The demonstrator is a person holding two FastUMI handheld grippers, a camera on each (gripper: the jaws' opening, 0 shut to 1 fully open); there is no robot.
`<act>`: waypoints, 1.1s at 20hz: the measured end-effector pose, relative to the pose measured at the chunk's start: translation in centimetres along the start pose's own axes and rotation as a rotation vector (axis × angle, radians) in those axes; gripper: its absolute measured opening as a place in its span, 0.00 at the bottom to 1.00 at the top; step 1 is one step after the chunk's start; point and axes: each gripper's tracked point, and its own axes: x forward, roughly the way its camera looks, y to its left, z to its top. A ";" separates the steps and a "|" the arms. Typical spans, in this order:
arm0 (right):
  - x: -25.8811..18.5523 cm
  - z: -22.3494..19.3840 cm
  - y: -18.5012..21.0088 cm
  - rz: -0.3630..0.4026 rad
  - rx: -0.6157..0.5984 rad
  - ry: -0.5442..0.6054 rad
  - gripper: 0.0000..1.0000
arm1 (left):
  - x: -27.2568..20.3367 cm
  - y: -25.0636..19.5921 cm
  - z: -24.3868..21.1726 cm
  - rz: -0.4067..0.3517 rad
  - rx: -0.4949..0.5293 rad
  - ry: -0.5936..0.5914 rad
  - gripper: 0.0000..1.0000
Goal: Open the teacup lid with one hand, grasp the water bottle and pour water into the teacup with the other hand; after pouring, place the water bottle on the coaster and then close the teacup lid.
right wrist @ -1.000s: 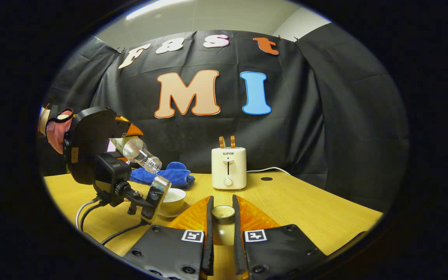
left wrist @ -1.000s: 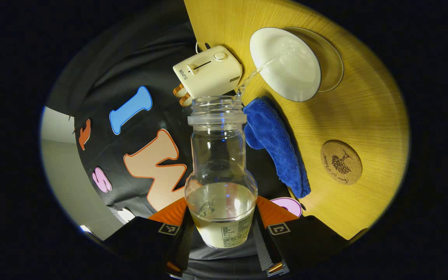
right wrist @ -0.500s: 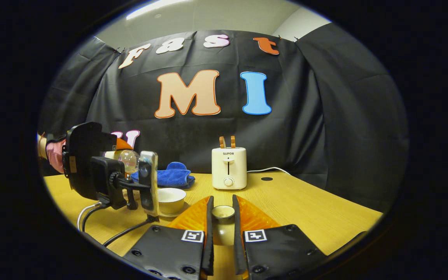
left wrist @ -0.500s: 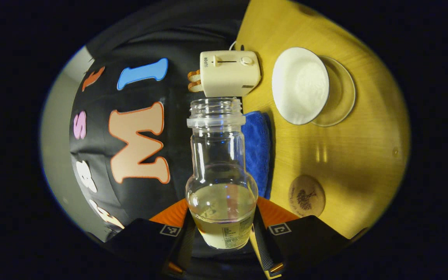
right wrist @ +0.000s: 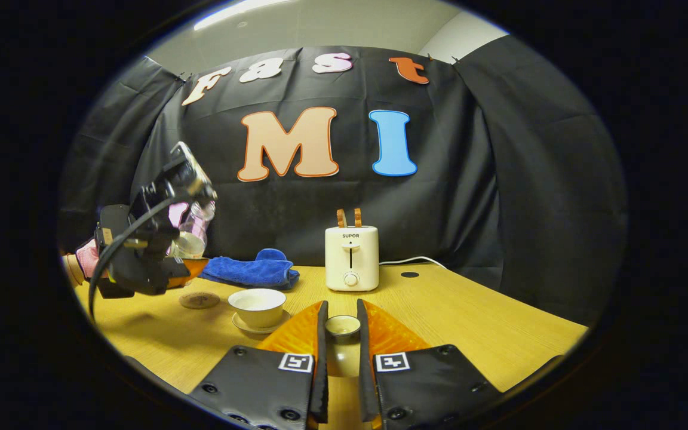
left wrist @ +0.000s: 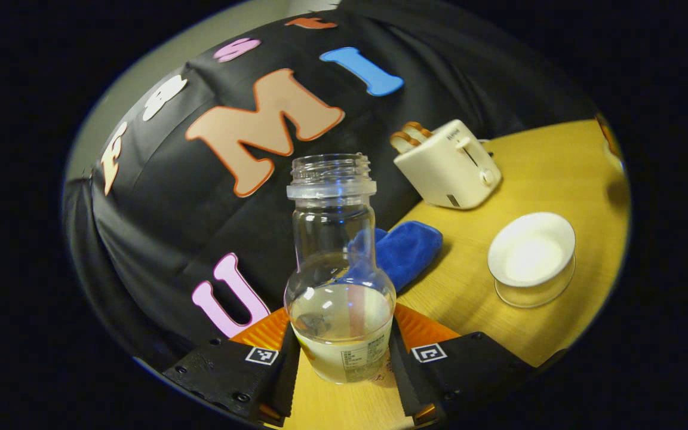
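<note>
Left gripper view: the left claw (left wrist: 339, 352) clamps the base of the water bottle (left wrist: 337, 269), one finger pressed on each side. A second ago the bottle lay tipped over the teacup (left wrist: 532, 254) with a stream running from its mouth; now it stands close to upright, mouth uncapped, the remaining water settled in its lower bulb. The cup sits open on its saucer (left wrist: 532, 294) to the right on the tabletop (left wrist: 469, 286), with a blue cloth (left wrist: 404, 251) and a toaster (left wrist: 448, 164) farther off.

Right gripper view: the right claw (right wrist: 340, 340) is narrowed around the teacup lid (right wrist: 343, 325), holding it low over the near tabletop, unchanged from a second ago. At far left the left claw (right wrist: 186, 263), a hand (right wrist: 87, 263) behind it, has swung away from the teacup (right wrist: 258, 306) and carries the bottle (right wrist: 192, 236) raised above the coaster (right wrist: 199, 300), which lies just left of the cup.

The pour appears finished. What remains is likely to lower the bottle onto the coaster, then bring the lid back onto the cup.
</note>
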 end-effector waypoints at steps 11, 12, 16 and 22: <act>0.0 -0.1 -0.1 -0.006 -0.001 0.001 0.23 | 2.8 0.2 -2.3 -0.130 -0.549 0.000 0.65; 0.0 -0.1 -0.1 -0.006 -0.001 0.001 0.24 | 2.8 0.3 -2.5 -0.129 -0.572 -0.004 0.65; 0.0 -0.1 -0.2 -0.009 -0.002 0.002 0.24 | 2.7 -0.4 -2.7 -0.169 -0.616 -0.001 0.66; 0.0 -0.1 -0.2 -0.009 -0.002 0.001 0.23 | 2.7 -1.1 -3.8 -0.174 -0.613 0.046 0.66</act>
